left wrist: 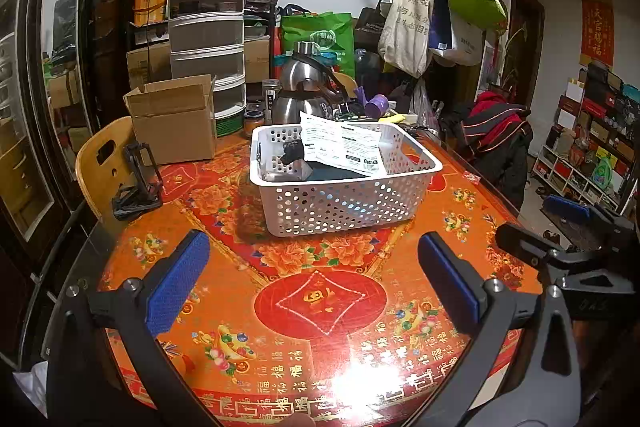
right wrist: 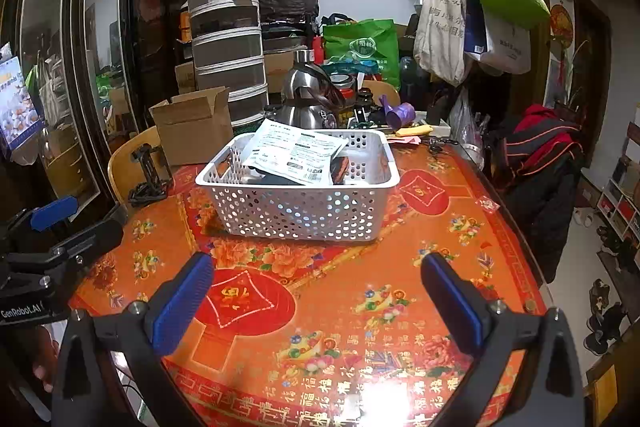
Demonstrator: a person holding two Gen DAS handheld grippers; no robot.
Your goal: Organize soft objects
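Note:
A white perforated basket [left wrist: 340,205] stands mid-table; it also shows in the right wrist view [right wrist: 304,211]. In it lie a white printed soft packet [left wrist: 340,145] [right wrist: 294,151] and dark soft items [left wrist: 292,153] [right wrist: 340,169]. My left gripper [left wrist: 314,281] is open and empty, hovering above the table in front of the basket. My right gripper [right wrist: 318,301] is open and empty, also short of the basket. Each gripper shows at the edge of the other's view: the right one [left wrist: 568,227], the left one [right wrist: 56,223].
The table [left wrist: 320,307] has an orange-red floral cover. A cardboard box [left wrist: 176,123], a black phone stand [left wrist: 138,183], stacked drawers [left wrist: 208,39], a steel kettle [left wrist: 304,87] and jars stand at the back. A wooden chair [left wrist: 100,171] is left; clothes pile on a chair [left wrist: 496,135] right.

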